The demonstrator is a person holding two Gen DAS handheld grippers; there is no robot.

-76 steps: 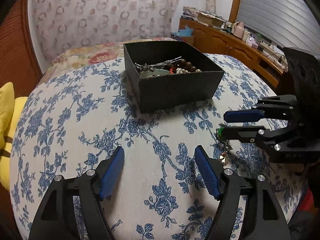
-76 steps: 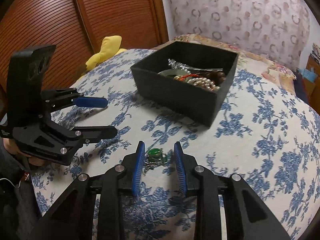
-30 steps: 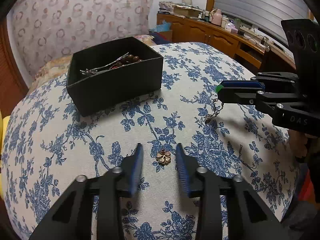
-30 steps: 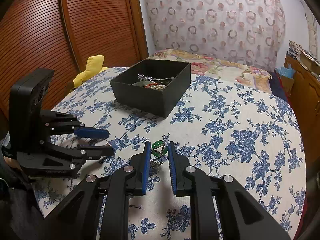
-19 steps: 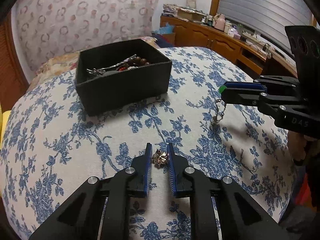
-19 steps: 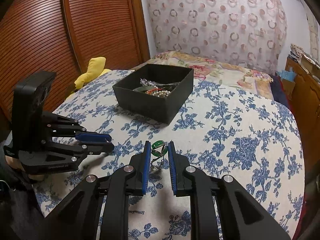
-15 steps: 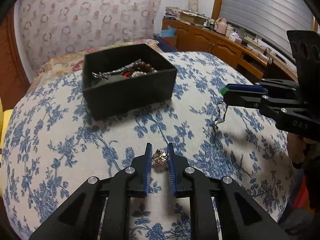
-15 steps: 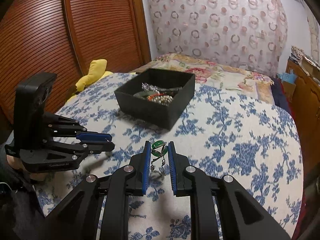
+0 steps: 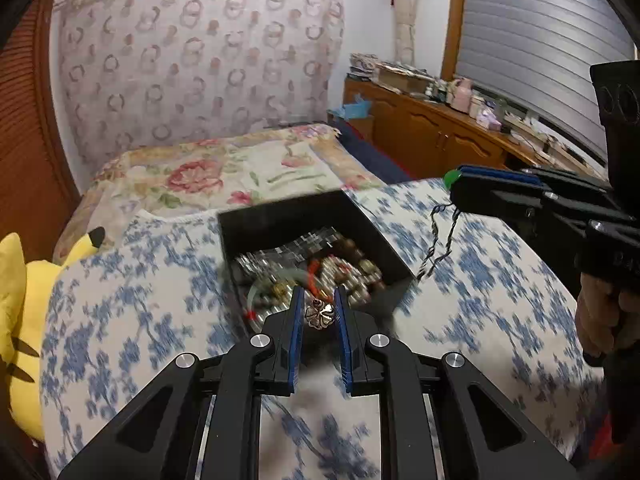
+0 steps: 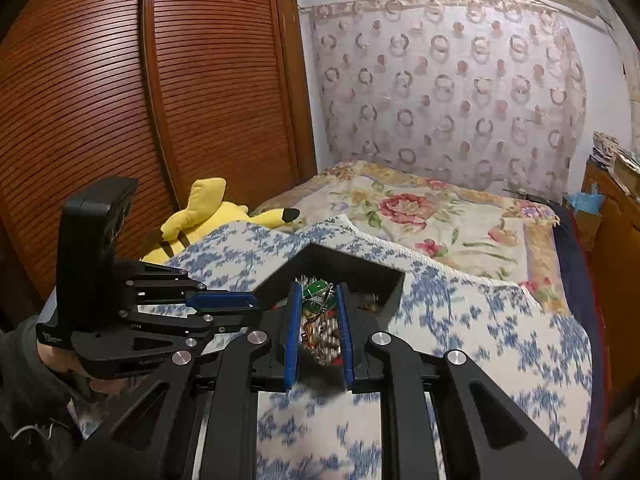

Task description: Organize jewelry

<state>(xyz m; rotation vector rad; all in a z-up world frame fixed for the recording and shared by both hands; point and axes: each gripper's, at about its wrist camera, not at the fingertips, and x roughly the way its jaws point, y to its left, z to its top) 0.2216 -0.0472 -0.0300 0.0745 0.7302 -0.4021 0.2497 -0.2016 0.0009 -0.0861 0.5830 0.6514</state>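
A black open box (image 9: 280,216) (image 10: 360,270) holds several pieces of jewelry and stands on a blue-flowered cushion. My left gripper (image 9: 318,314) is shut on a small metal flower charm (image 9: 319,315) and holds it over the box's near edge. My right gripper (image 10: 318,294) is shut on a green-stone chain bracelet (image 10: 316,289) and holds it above the box. In the left wrist view the right gripper (image 9: 456,180) is at the right, with the bracelet's chain (image 9: 438,236) hanging beside the box. In the right wrist view the left gripper (image 10: 252,300) is at the left.
The blue-flowered cushion (image 9: 480,280) lies on a bed with a rose-patterned quilt (image 10: 440,216). A yellow plush toy (image 10: 208,212) lies at the left. A wooden sideboard (image 9: 440,136) with clutter stands at the right, a louvred wardrobe (image 10: 120,100) at the left.
Both grippers have lifted and moved forward to the box, each still holding its piece. The left one shut on the charm about a second ago.
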